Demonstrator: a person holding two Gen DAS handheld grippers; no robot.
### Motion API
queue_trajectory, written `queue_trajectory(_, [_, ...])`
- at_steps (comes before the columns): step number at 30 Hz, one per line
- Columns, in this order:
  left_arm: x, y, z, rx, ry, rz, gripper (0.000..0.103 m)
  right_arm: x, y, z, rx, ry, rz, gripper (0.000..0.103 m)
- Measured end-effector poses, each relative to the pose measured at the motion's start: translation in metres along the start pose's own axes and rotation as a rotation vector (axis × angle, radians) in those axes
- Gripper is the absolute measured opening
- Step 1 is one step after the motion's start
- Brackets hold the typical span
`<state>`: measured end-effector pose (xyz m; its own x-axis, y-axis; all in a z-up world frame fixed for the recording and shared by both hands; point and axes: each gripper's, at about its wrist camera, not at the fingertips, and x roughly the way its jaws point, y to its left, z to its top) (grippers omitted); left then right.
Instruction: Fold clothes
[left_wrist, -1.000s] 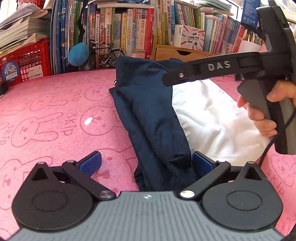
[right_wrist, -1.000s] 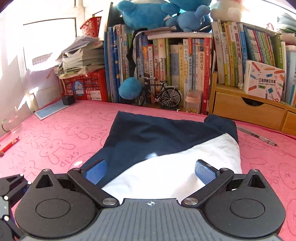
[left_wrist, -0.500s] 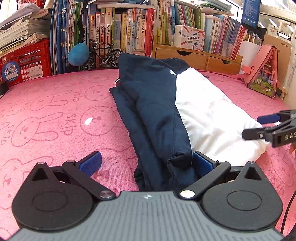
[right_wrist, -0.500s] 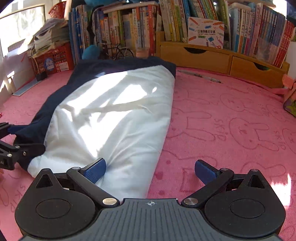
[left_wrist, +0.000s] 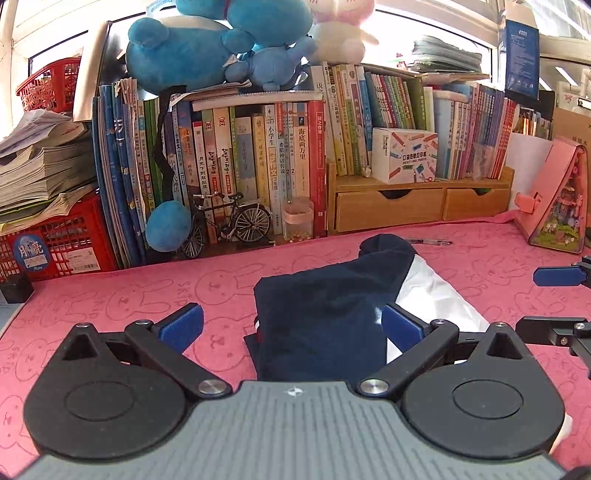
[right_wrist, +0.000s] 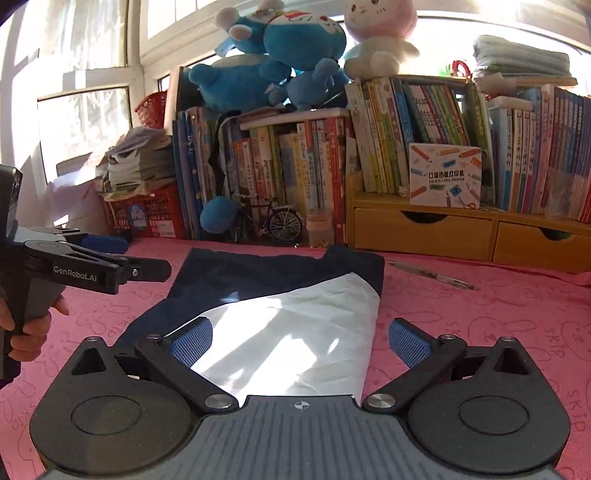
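Note:
A navy and white garment (left_wrist: 325, 314) lies folded lengthwise on the pink bunny-print mat (left_wrist: 110, 302). Its navy part is on the left and its white part (right_wrist: 295, 325) on the right. My left gripper (left_wrist: 291, 325) is open at the garment's near end, with the navy cloth between its blue pads and nothing pinched. My right gripper (right_wrist: 299, 341) is open too, and the white cloth lies between its fingers. Each gripper shows in the other's view: the right gripper (left_wrist: 539, 301) at the right edge, and the left gripper (right_wrist: 144, 256) at the left, held by a hand (right_wrist: 26, 325).
Behind the mat stand a row of books (left_wrist: 258, 166), a wooden drawer unit (left_wrist: 406, 203), a model bicycle (left_wrist: 229, 225) and a small jar (left_wrist: 297, 218). A red basket (left_wrist: 51, 243) sits far left, a pink case (left_wrist: 554, 199) far right. A pen (right_wrist: 432, 277) lies beyond the garment.
Both grippers have drawn back to the garment's near end, and their views now face the bookshelf. The right gripper swung from above the garment to its right side. Both stayed open.

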<state>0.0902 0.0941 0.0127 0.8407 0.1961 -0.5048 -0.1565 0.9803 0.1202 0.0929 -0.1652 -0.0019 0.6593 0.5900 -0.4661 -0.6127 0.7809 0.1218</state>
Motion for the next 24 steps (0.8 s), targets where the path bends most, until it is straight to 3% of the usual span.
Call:
queue_trajectory(2, [0.038,-0.001,-0.003,0.006,0.062,0.073,0.103,0.031,0.003,0.008,0.029,0.027,0.009,0.082])
queue_trajectory(4, [0.068,0.009,-0.012,-0.043,0.120,0.073,0.103,0.064,0.002,0.012,0.059,0.073,0.034,0.074])
queue_trajectory(6, [0.079,0.023,-0.025,-0.137,0.130,0.021,0.103,0.090,0.008,0.000,0.049,0.135,0.014,0.077])
queue_trajectory(7, [0.082,0.029,-0.031,-0.173,0.123,-0.004,0.103,0.102,0.010,-0.006,0.044,0.167,0.003,0.086])
queue_trajectory(8, [0.082,0.032,-0.033,-0.193,0.124,-0.018,0.103,0.115,0.013,-0.012,0.039,0.198,-0.008,0.089])
queue_trajectory(13, [0.079,0.026,-0.029,-0.139,0.121,0.000,0.103,0.120,0.022,-0.013,0.000,0.215,-0.052,0.096])
queue_trajectory(17, [0.052,0.043,-0.027,-0.150,0.167,0.020,0.103,0.079,0.016,-0.017,0.023,0.212,-0.078,0.095])
queue_trajectory(19, [0.033,0.055,-0.034,-0.166,0.161,0.035,0.103,0.040,0.005,-0.035,0.045,0.222,-0.015,0.096])
queue_trajectory(22, [-0.003,0.068,-0.046,-0.187,0.129,0.074,0.103,-0.002,-0.008,-0.069,0.044,0.291,-0.023,0.097])
queue_trajectory(24, [-0.029,0.068,-0.053,-0.193,0.100,0.052,0.103,-0.034,-0.018,-0.087,0.071,0.270,-0.005,0.098])
